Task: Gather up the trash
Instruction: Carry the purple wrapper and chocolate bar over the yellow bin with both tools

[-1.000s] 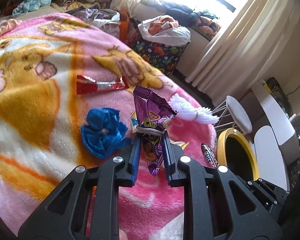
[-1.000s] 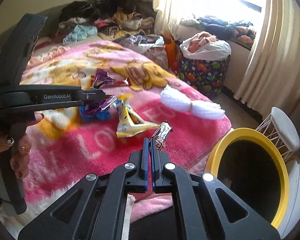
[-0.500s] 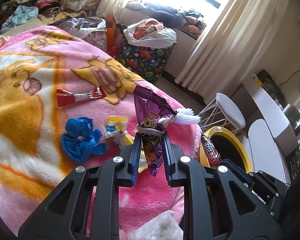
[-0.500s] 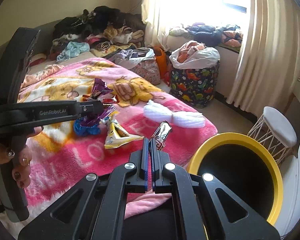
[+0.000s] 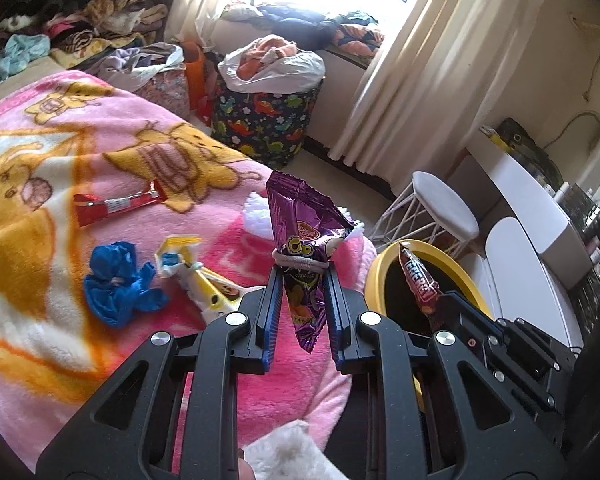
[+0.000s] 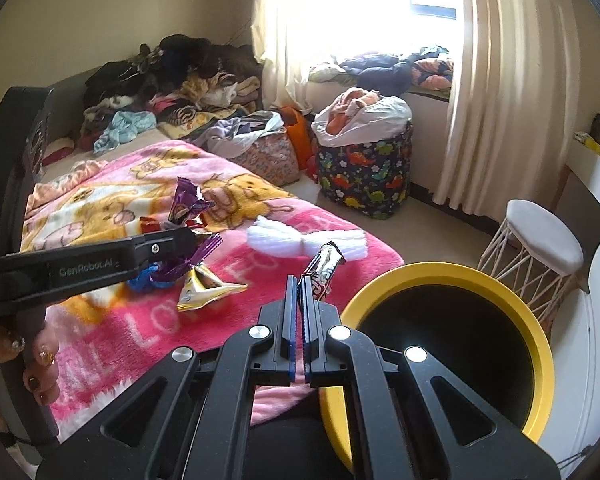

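Between the left gripper's [image 5: 302,280] blue ribbed pads stood a purple foil snack packet [image 5: 305,232], clamped upright, crinkled and glossy, a round red-and-yellow logo on its face and a beige hair band around its waist; the print was too small to read. White lettering on that gripper's black side read "GenRobot.AI" in the right wrist view. The right gripper [image 6: 299,284] was pinched tight on a dark candy-bar wrapper [image 6: 324,266], slanting up over the pink fleece blanket [image 6: 140,320]. Just beside it gaped a round yellow-rimmed bin [image 6: 540,344], black inside. Further out on the blanket lay a yellow packet [image 5: 204,284], crumpled blue plastic [image 5: 116,284], a red wrapper [image 5: 116,204] and a white fluffy bundle [image 6: 300,240].
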The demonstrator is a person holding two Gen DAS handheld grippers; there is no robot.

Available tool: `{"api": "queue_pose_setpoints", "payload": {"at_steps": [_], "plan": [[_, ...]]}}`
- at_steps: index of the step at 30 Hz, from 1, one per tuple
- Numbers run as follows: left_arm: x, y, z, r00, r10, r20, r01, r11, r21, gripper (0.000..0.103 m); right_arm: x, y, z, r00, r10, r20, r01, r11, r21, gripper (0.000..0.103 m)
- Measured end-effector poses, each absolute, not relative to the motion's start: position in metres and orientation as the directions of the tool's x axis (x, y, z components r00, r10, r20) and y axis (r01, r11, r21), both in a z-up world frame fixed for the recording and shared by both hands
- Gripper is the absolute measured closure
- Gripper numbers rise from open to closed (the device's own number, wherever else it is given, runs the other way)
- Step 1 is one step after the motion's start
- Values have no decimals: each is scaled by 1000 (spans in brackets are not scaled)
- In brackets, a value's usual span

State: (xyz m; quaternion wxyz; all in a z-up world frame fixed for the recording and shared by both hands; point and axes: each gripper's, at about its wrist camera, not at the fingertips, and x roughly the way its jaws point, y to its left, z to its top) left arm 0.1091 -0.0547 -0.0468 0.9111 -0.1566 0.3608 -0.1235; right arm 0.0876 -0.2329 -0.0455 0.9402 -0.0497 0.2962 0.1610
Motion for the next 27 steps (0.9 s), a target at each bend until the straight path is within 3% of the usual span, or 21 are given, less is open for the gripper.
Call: {"api": "queue_pose_setpoints", "payload": {"at_steps": [27], "plan": [[111, -100, -45, 678, -381, -628, 209, 920, -333, 88, 94, -291, -41, 803, 227, -551, -210, 973, 95, 101]]}}
